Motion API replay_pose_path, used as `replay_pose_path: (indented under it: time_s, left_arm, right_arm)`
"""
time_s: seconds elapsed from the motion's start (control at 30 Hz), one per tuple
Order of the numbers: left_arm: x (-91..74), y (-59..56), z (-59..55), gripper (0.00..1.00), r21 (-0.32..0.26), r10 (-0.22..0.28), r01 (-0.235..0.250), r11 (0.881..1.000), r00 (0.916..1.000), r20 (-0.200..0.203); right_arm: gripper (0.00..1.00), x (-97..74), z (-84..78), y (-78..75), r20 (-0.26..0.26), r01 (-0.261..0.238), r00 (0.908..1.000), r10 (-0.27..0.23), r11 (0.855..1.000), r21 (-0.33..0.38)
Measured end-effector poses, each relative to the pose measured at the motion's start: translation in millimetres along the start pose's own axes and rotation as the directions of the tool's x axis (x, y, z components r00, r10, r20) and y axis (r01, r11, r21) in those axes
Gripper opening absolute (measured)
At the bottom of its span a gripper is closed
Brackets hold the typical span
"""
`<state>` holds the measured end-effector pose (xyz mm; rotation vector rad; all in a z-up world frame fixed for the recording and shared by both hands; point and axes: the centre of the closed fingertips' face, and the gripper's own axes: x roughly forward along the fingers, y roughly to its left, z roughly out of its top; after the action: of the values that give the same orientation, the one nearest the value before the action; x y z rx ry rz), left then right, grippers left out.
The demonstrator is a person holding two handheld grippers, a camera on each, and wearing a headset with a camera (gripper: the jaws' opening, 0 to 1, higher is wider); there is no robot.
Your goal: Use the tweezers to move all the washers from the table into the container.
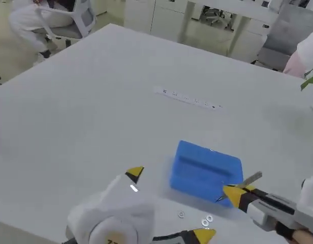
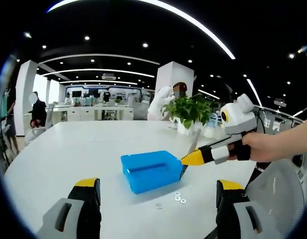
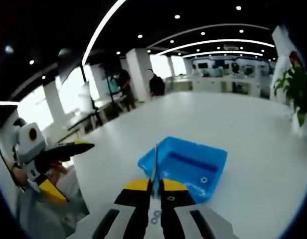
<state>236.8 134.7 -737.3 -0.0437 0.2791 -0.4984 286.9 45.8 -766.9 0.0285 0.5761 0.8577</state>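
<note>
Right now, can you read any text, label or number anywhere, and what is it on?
Nothing can be read.
White strip on the table: dark marks, too blurred to read.
Left gripper body: orange marks, cut off by the frame, unreadable.
Blue container: no text seen.

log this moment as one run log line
left gripper open, hovering | right gripper shut on tweezers, tips at blue container edge | one washer inside | three washers on table

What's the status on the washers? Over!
Right gripper shut on tweezers, tips at the blue container. Left gripper open, holding nothing. One washer inside, three washers on the table. Nothing blocking.
</note>
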Motion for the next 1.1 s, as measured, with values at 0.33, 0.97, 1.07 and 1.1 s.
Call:
replay_pose_path:
  time_s: [0.33,0.97,1.07,1.1]
  left_arm:
    - [2.6,3.6,-5.3,0.99,-0.044,0.013,-0.014,0.999,0.9997,-0.023]
    - [4.7,4.5,-7.0,0.99,-0.052,0.014,-0.015,0.999,0.9996,-0.024]
    - [4.8,2.9,-7.3,0.99,-0.046,0.007,-0.008,0.999,0.9996,-0.026]
    - [4.6,2.9,-7.6,0.99,-0.046,0.007,-0.008,0.999,0.9996,-0.028]
  right_arm:
    - [0.05,7.9,-43.4,-6.7,-0.066,-0.034,0.9971,0.038,0.997,0.067]
    - [0.05,10.1,-52.8,-5.7,-0.094,-0.047,0.9943,0.051,0.998,0.042]
    - [0.05,8.9,-54.3,-1.8,-0.122,-0.049,0.9914,0.047,0.999,-0.009]
    - [0.05,8.7,-54.6,-0.5,-0.128,-0.051,0.9906,0.049,0.999,-0.015]
